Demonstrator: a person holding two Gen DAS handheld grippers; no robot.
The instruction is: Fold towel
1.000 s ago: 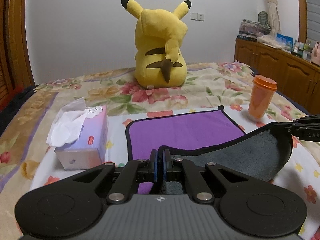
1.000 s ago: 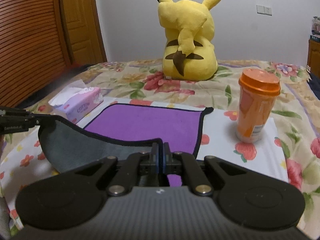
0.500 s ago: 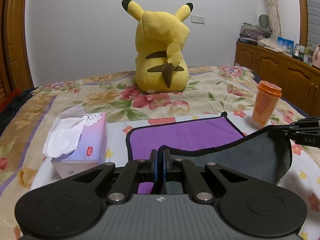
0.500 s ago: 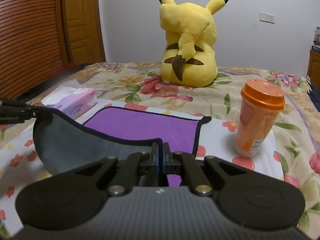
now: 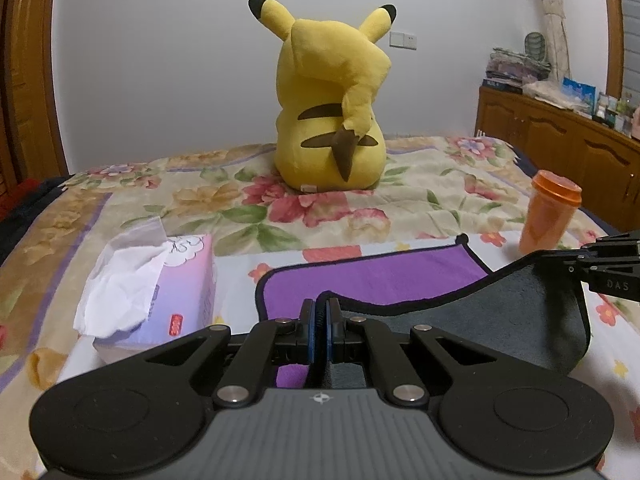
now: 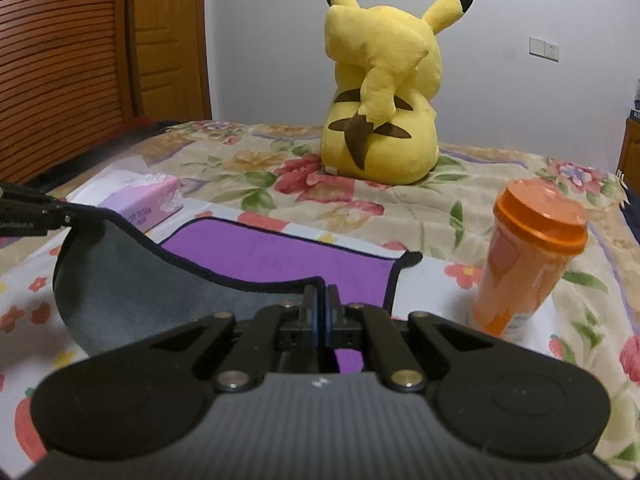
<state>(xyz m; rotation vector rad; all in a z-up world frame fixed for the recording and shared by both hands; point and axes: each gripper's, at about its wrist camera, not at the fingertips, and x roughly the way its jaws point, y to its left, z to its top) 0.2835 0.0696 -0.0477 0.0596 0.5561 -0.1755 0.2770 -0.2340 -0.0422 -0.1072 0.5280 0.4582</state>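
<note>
Floral-quilted bed (image 5: 440,184), plush toy (image 5: 332,120), tissue box (image 5: 176,300), orange cup (image 5: 550,216), purple towel (image 5: 372,280)

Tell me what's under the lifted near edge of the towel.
Under the towel, whose grey underside faces the cameras, only floral bedspread shows around it. The sagging cloth covers whatever lies directly beneath.

The left gripper (image 5: 320,312) is matte black: two angular linkage arms with triangular cut-outs, each pinned by silver round-head screws, over a grey ribbed housing bearing a small white compass-like mark. Two large round black bosses flank the housing. Its fingers (image 5: 307,320) carry blue pads on their inner faces. The right gripper (image 6: 321,304) is built alike (same silver screws, same ribbed grey body, a faint white logo at its centre); seen from the left wrist camera, its side shows the white letters "DAS".
</note>
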